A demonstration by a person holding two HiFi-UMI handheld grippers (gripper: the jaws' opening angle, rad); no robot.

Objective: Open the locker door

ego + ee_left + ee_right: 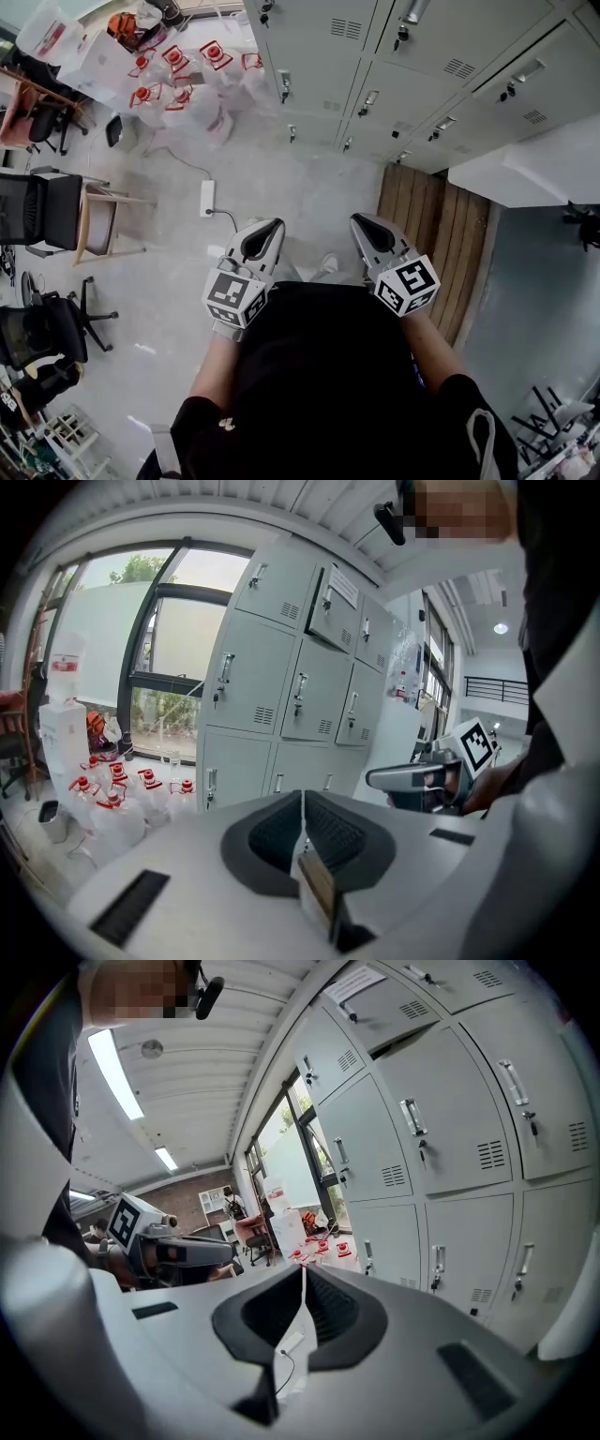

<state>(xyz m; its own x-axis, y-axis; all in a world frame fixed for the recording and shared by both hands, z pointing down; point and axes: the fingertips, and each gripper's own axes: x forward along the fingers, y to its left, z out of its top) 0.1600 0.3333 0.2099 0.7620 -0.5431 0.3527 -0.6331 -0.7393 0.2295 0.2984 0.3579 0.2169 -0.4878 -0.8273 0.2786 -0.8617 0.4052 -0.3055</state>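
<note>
— Head view puts the lockers [375, 66] at the far side of the room, well apart from both tools. Where would you take hold?
— At a door's handle [411, 1115]. The right gripper view shows it as a slim upright pull near the door's edge, with a lock just below. It looks like painted sheet metal, so I'd expect it to be stiff, smooth and light on its hinges. Pinch the pull, not the slick panel, and expect a latch to resist first.
— And the fingers now?
— The left gripper [272, 228] is clenched on nothing, its pads meeting in its own view. The right gripper [364, 225] is likewise pressed together and empty. Both are held near the person's body.
— Anything only one view gives?
— Left gripper view shows an upper door [330, 600] standing ajar with a paper on it. From the head I cannot pick that door out. Only the head view shows the wooden platform [431, 234] before the right-hand lockers. I cannot tell which door is meant.
</note>
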